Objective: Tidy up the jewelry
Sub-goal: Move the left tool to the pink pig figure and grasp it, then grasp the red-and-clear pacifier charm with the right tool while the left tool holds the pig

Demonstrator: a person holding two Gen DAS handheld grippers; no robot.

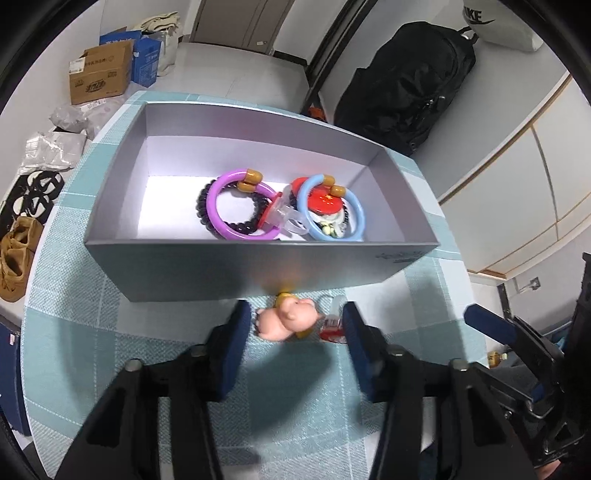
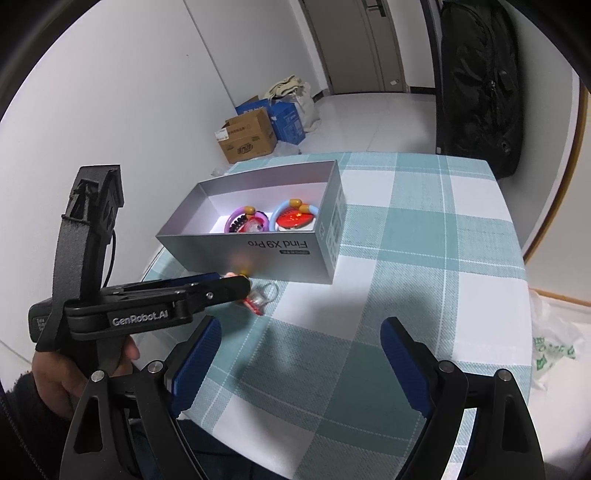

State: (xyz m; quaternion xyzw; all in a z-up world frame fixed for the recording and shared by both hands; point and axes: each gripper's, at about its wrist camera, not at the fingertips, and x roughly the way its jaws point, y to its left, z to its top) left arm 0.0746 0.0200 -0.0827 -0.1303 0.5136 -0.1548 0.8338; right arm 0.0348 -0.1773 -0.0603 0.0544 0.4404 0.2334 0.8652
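Low in the left wrist view, the left gripper spreads open around a pink pig charm and a red keyring lying on the checked tablecloth, just below the grey box. Centre frame, the box holds a purple ring and a blue ring. The right gripper gapes open, empty, at the bottom of its own view.

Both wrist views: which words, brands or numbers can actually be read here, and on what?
"Find X9 Pro", upside down, on the grey box's near wall.
"GenRobot.AI" on the left tool's black body.
"IKE", cut off, on the white bag by the backpack.
Cardboard carton print and blue boxes: too small to read.
Side label on the grey box: blurred.
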